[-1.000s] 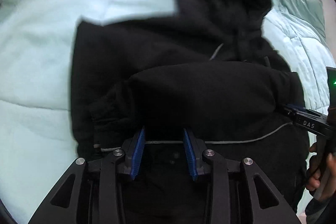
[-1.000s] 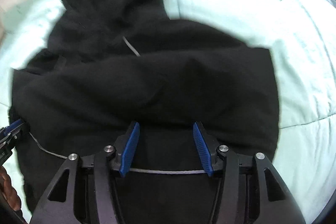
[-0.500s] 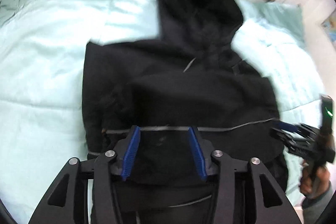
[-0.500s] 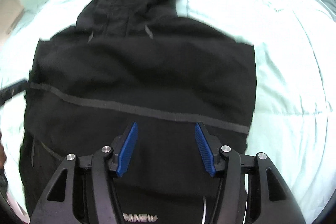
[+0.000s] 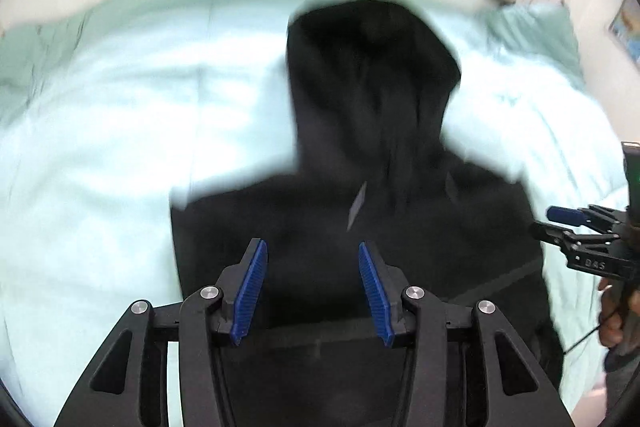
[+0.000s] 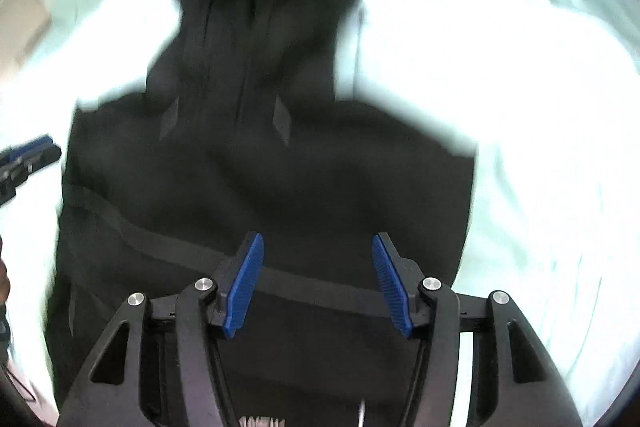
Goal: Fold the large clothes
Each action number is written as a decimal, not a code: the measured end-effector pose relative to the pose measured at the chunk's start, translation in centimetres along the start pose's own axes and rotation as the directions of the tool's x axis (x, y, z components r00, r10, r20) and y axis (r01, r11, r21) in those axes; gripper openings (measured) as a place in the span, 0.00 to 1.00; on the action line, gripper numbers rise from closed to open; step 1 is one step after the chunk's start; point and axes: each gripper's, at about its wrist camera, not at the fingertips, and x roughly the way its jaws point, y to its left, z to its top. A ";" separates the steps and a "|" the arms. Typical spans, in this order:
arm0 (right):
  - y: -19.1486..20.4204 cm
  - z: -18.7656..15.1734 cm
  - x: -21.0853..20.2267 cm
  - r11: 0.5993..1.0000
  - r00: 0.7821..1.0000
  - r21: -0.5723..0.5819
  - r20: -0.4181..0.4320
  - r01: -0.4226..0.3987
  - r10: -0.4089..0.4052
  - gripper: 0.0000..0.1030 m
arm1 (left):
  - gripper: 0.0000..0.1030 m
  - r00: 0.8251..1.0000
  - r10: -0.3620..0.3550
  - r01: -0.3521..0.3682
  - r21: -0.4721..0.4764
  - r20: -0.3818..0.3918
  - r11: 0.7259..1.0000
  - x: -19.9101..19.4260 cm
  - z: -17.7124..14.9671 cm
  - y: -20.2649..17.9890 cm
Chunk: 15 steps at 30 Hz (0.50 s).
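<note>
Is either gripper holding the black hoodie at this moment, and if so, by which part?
Nothing is held. The left gripper and right gripper both stand open above the hoodie, which lies on the bed.

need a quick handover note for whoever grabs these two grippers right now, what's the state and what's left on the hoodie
Left gripper: fingers apart, nothing between them, held above the lower part of the black hoodie.
Right gripper: fingers apart, empty, also above the hoodie; its tip shows at the right edge of the left wrist view.
Hoodie: lies on the pale green bedspread, hood pointing away, body already narrowed to a rough rectangle with no sleeves sticking out.
Done: sides appear folded in, garment released.
Left: probably fold the hood down and fold the body across; frames are blurred, so check the edges first.
</note>
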 end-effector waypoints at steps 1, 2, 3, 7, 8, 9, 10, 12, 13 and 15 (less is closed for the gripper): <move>-0.5 1.8 -0.3 1.000 0.999 0.020 0.049 -0.002 0.001 0.58 | 0.48 1.000 0.006 -0.006 0.002 0.020 1.000 -0.1 1.0 0.0; -1.2 4.1 -0.5 0.999 0.995 0.051 0.101 -0.005 0.000 0.58 | 0.48 0.999 0.025 -0.025 0.010 0.049 1.000 0.3 3.0 -0.1; -1.6 6.7 0.1 0.997 0.991 0.077 0.133 -0.018 0.008 0.58 | 0.48 0.994 0.056 -0.058 0.022 0.089 0.998 1.2 5.6 -0.3; -4.2 14.1 3.2 0.974 0.972 0.186 0.217 -0.133 0.091 0.58 | 0.48 0.989 0.103 -0.105 0.017 0.108 0.994 5.2 11.4 0.4; -4.3 15.3 3.9 0.972 0.972 0.195 0.221 -0.129 0.085 0.58 | 0.48 0.986 0.131 -0.134 0.025 0.099 0.991 7.2 13.1 0.5; -4.5 16.7 4.7 0.972 0.972 0.204 0.225 -0.119 0.072 0.58 | 0.48 0.985 0.147 -0.151 0.036 0.089 0.988 8.3 13.8 0.5; -4.6 18.1 5.8 0.972 0.972 0.205 0.226 -0.115 0.067 0.58 | 0.48 0.983 0.169 -0.173 0.049 0.064 0.984 10.4 14.9 0.6; -4.5 20.2 8.1 0.973 0.977 0.209 0.207 -0.097 0.053 0.58 | 0.48 0.980 0.196 -0.197 0.059 0.024 0.979 13.5 16.4 0.7; -4.4 21.0 9.3 0.974 0.982 0.214 0.189 -0.069 0.028 0.58 | 0.48 0.975 0.222 -0.222 0.052 0.006 0.974 15.4 17.2 0.8; -4.5 21.9 11.7 0.973 0.991 0.228 0.137 -0.023 -0.009 0.51 | 0.47 0.968 0.250 -0.250 0.031 -0.008 0.968 17.0 17.8 1.9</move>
